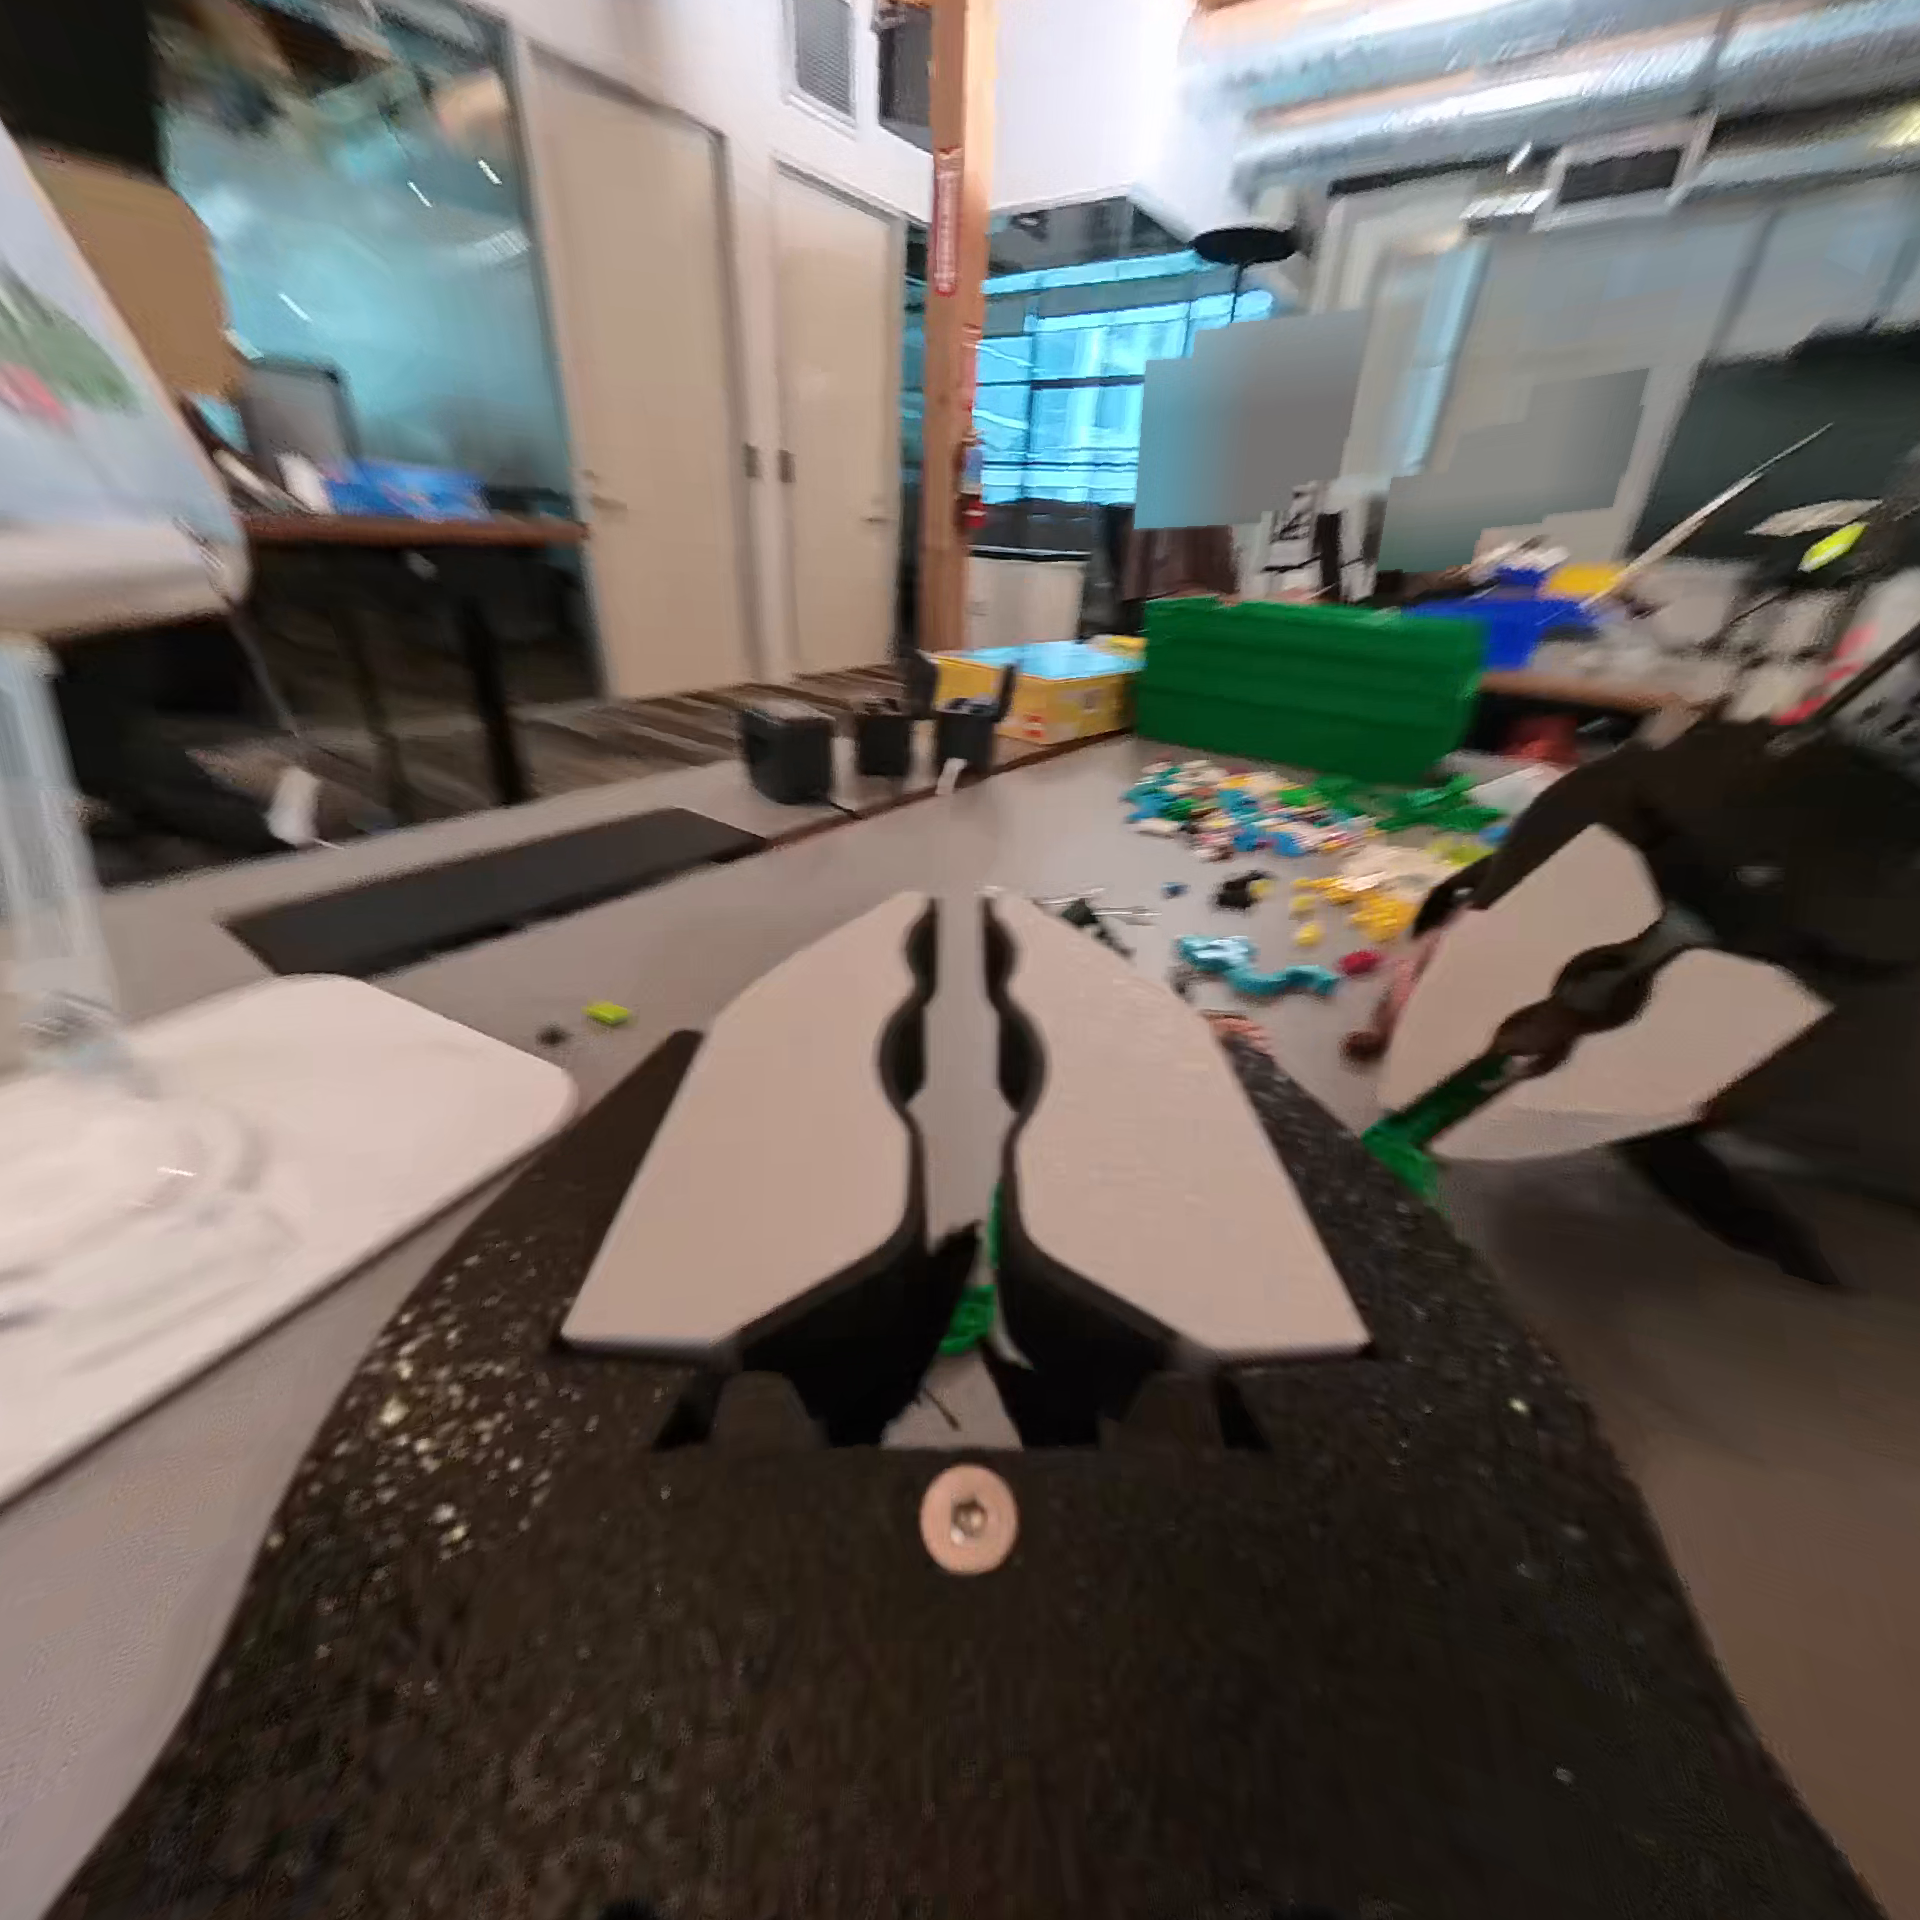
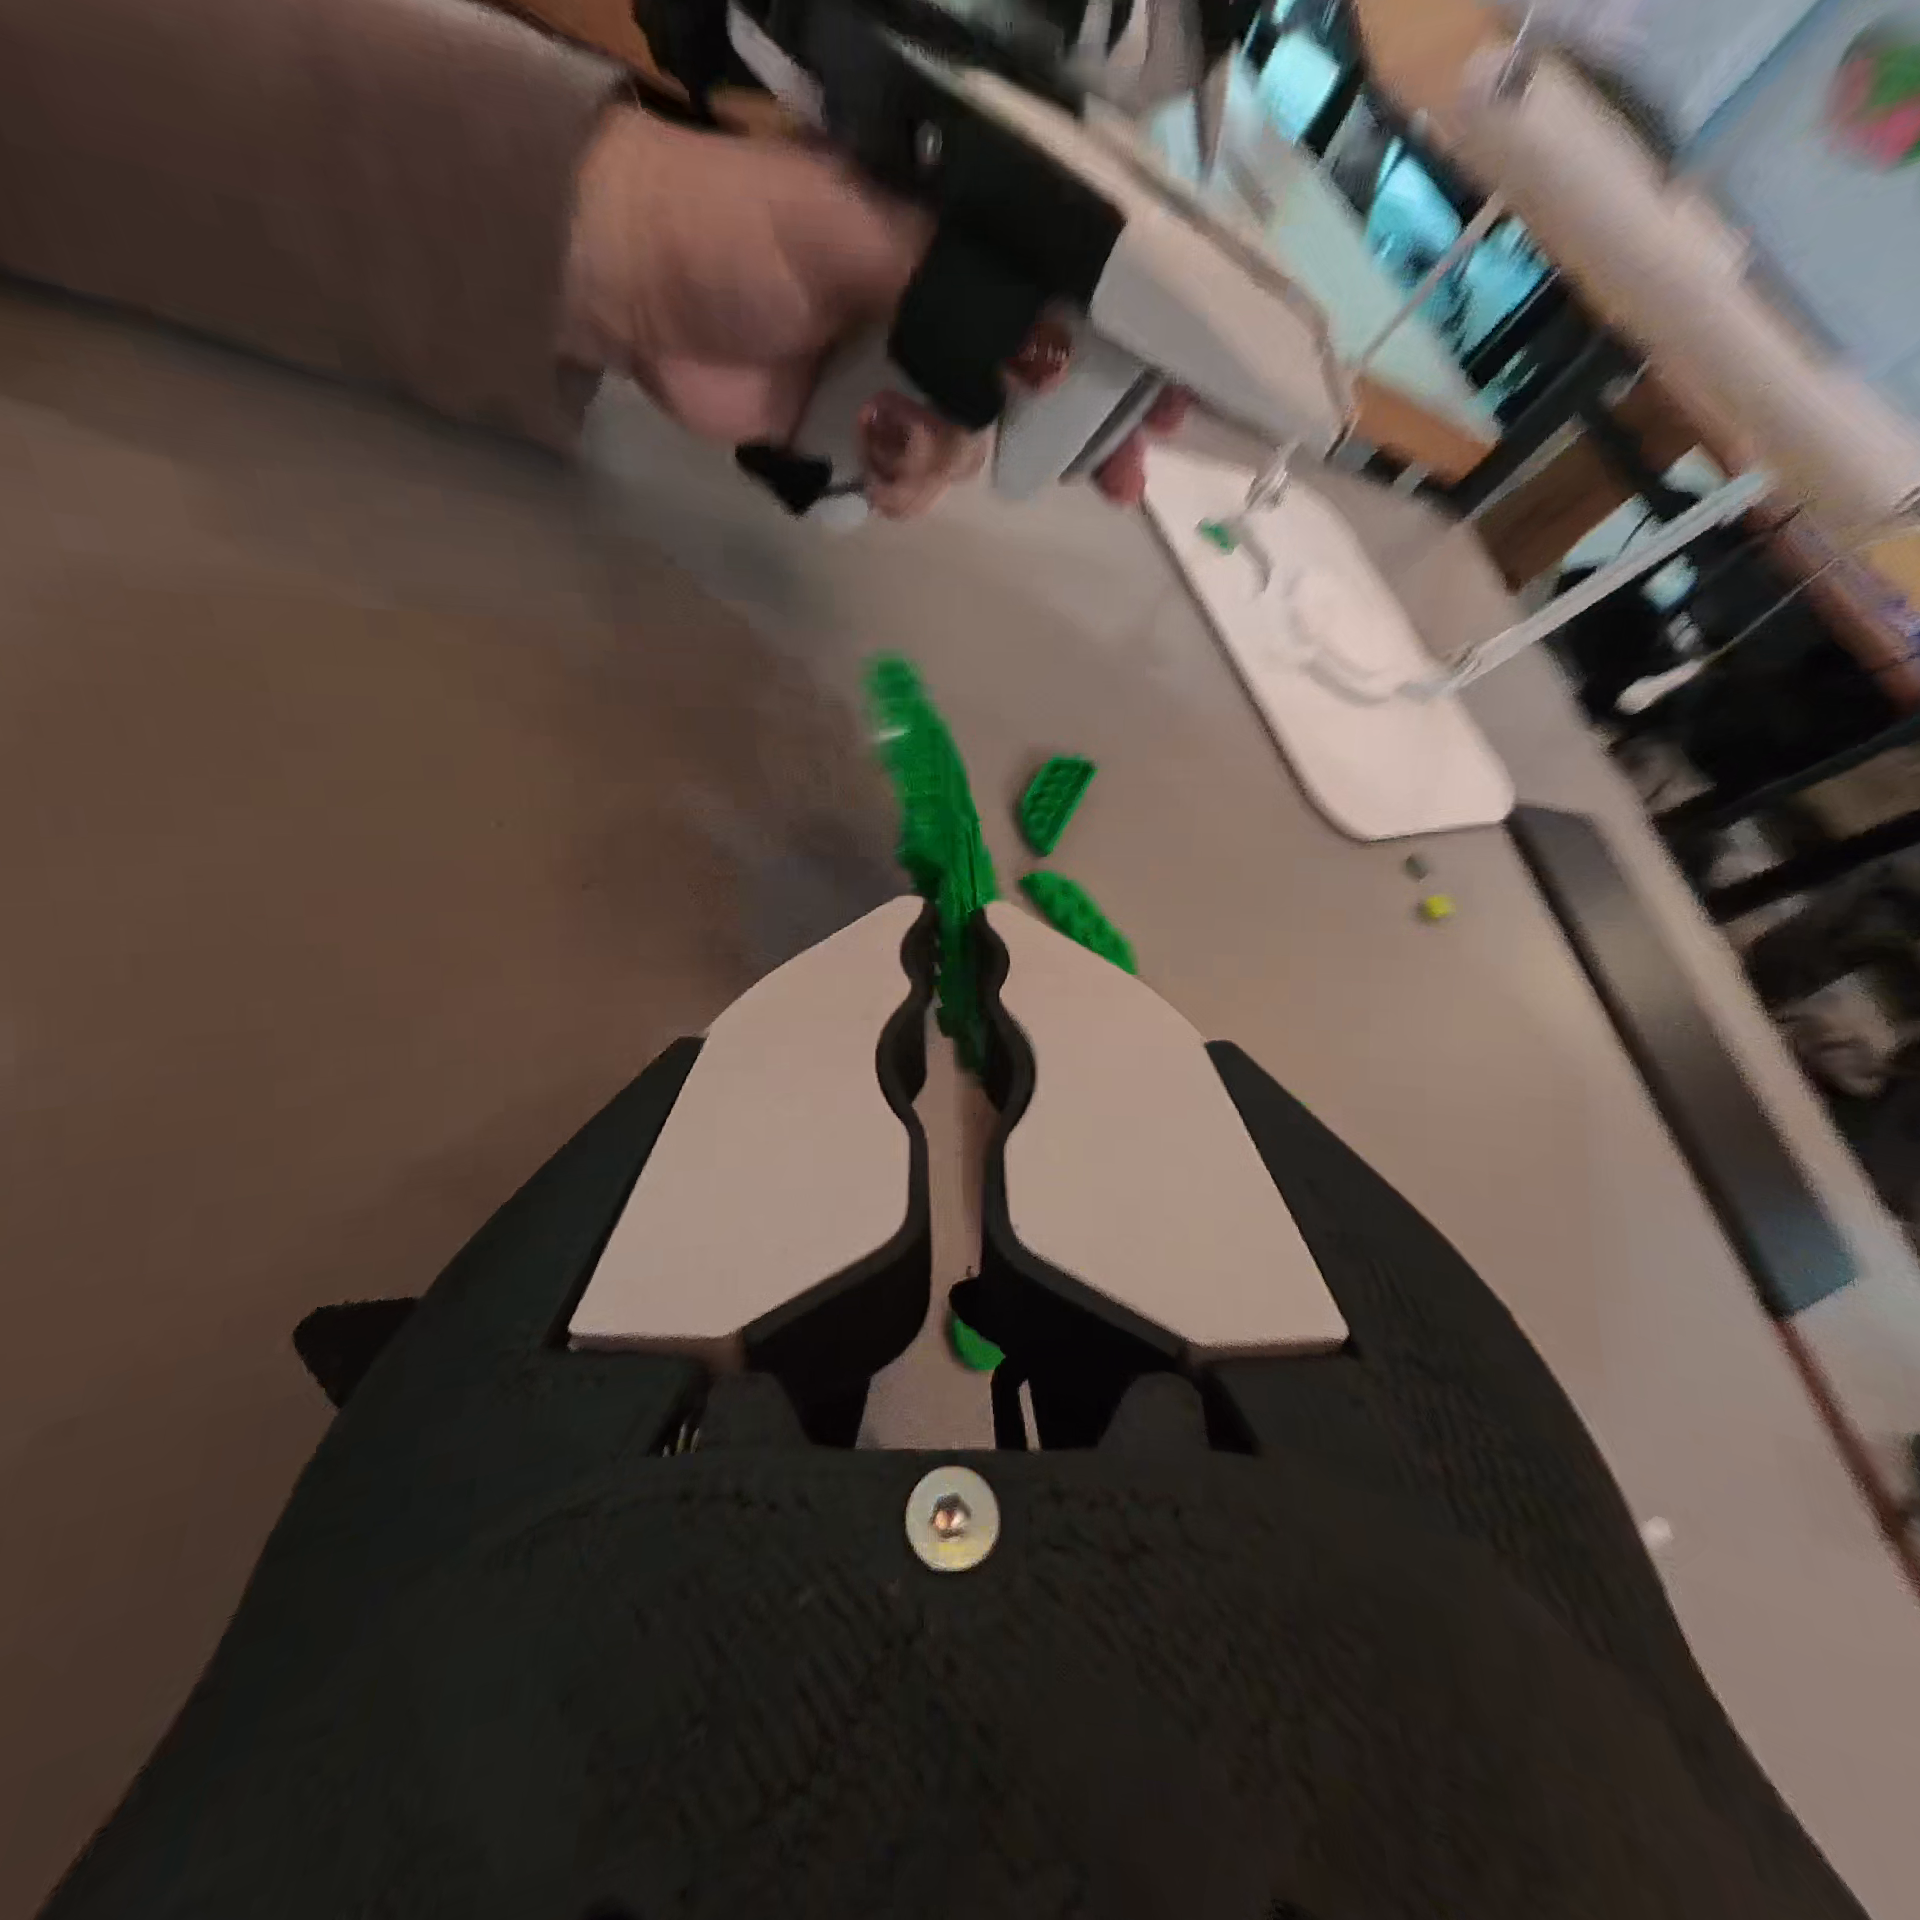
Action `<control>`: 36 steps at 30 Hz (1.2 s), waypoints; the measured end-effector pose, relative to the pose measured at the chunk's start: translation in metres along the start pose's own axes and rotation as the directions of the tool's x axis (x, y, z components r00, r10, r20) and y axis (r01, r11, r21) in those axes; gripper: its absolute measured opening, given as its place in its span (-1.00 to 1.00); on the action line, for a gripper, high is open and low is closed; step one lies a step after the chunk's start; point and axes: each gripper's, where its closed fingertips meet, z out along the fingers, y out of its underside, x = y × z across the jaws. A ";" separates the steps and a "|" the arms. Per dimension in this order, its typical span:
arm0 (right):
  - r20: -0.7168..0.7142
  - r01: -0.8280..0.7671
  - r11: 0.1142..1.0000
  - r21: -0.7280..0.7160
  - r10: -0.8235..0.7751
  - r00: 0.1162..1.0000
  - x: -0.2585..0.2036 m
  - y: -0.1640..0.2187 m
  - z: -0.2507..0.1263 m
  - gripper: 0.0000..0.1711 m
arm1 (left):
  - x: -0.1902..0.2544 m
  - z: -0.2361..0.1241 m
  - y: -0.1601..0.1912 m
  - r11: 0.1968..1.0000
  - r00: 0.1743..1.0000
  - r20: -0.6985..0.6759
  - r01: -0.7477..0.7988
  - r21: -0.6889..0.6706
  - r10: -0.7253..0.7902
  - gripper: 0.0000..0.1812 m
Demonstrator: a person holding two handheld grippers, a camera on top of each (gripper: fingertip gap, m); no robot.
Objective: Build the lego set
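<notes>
Green plate (image 2: 940, 821) between right tongs (image 2: 954, 914)

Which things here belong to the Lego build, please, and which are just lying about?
Job: green plate in right gripper; two green wedge plates; brick pile; left gripper.

Lying about: white tray; black boxes; black mat.

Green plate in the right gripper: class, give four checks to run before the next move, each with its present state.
1. Right gripper shut on the green plate: ok.
2. Plate sharp enough to judge its studs: not ok, blurred.
3. Left gripper free to help: cannot tell; some green shows under its fingers.
4. Two green wedge pieces lying apart from the plate on the table: ok.
</notes>
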 end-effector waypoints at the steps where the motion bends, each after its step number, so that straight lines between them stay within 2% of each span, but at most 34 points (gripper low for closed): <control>1: -0.031 0.025 0.999 0.036 -0.024 0.999 0.004 -0.005 -0.004 -0.97 | 0.002 0.000 0.001 0.996 0.995 -0.041 0.087 -0.013 -0.087 -0.82; 3: -0.073 0.045 0.997 0.069 -0.040 0.997 0.009 -0.011 -0.008 -0.97 | 0.006 0.002 0.003 0.975 0.969 -0.108 0.217 -0.046 -0.221 -0.64; 5: -0.105 0.039 0.995 0.093 -0.029 0.994 0.013 -0.016 -0.010 -0.97 | 0.012 0.002 -0.002 0.965 0.952 -0.157 0.260 -0.034 -0.262 -0.43; 7: -0.081 -0.080 0.986 0.143 0.093 0.992 0.017 -0.022 -0.011 -0.97 | 0.027 0.001 -0.005 0.979 0.952 -0.227 0.203 -0.035 -0.206 -0.25; 9: -0.036 -0.226 0.951 0.212 0.238 0.971 0.024 -0.029 -0.015 -0.97 | 0.039 0.002 0.001 0.994 0.962 -0.254 0.086 -0.073 -0.102 -0.21; 12: 0.069 -0.420 0.868 0.265 0.417 0.906 0.031 -0.032 -0.022 -0.97 | 0.062 0.002 0.014 0.991 0.935 -0.350 0.012 -0.135 -0.059 -0.27; 16: 0.234 -0.590 0.771 0.242 0.543 0.806 0.027 -0.030 -0.023 -0.97 | 0.083 0.002 0.013 0.988 0.884 -0.450 0.082 -0.129 -0.131 -0.60; 19: 0.281 -0.647 0.714 0.268 0.584 0.762 0.031 -0.033 -0.027 -0.97 | 0.085 0.001 0.020 0.974 0.857 -0.473 0.124 -0.192 -0.202 -0.64; 23: 0.322 -0.697 0.654 0.294 0.619 0.716 0.036 -0.036 -0.031 -0.96 | 0.091 0.002 0.027 0.957 0.826 -0.494 0.178 -0.228 -0.271 -0.56; 29: 0.367 -0.714 0.583 0.388 0.613 0.699 0.044 -0.047 -0.041 -0.96 | 0.093 0.006 0.032 0.952 0.826 -0.484 0.191 -0.240 -0.288 -0.59; 30: 0.367 -0.711 0.577 0.403 0.610 0.703 0.045 -0.048 -0.043 -0.96 | 0.095 0.007 0.032 0.953 0.824 -0.490 0.190 -0.234 -0.285 -0.71; 31: 0.357 -0.699 0.586 0.410 0.602 0.715 0.046 -0.049 -0.044 -0.97 | 0.098 0.006 0.029 0.961 0.818 -0.510 0.183 -0.209 -0.267 -0.82; 36: 0.338 -0.595 0.660 0.458 0.490 0.803 0.039 -0.057 -0.054 -0.96 | 0.106 0.003 0.019 0.990 0.836 -0.530 0.107 -0.094 -0.141 -0.83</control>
